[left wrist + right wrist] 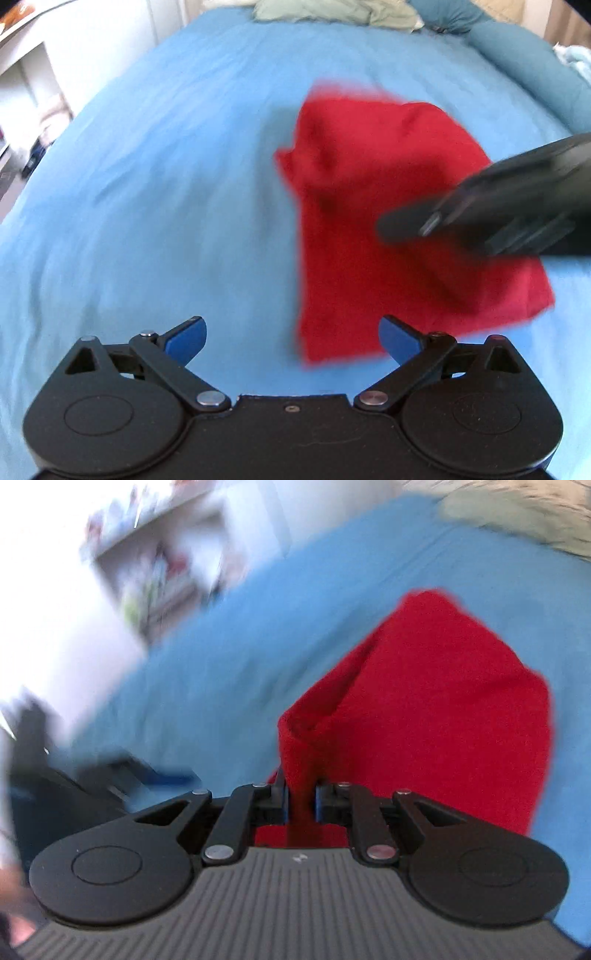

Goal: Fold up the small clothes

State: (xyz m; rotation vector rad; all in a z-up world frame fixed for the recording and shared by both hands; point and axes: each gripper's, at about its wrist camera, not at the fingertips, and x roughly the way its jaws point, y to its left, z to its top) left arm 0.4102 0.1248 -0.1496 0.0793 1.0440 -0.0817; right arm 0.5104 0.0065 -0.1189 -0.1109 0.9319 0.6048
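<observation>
A small red garment (369,221) lies partly folded on the blue bed sheet (166,203). My left gripper (291,339) is open and empty, just above the sheet at the garment's near left corner. My right gripper (301,797) is shut on a bunched edge of the red garment (443,709), which stretches away from its jaws. In the left wrist view the right gripper (480,206) reaches in blurred from the right, over the garment. The left gripper (110,775) shows blurred at the lower left of the right wrist view.
A pale green pile of clothes (332,11) lies at the far end of the bed. A teal pillow or bolster (535,66) runs along the right side. White shelves (26,92) stand past the bed's left edge.
</observation>
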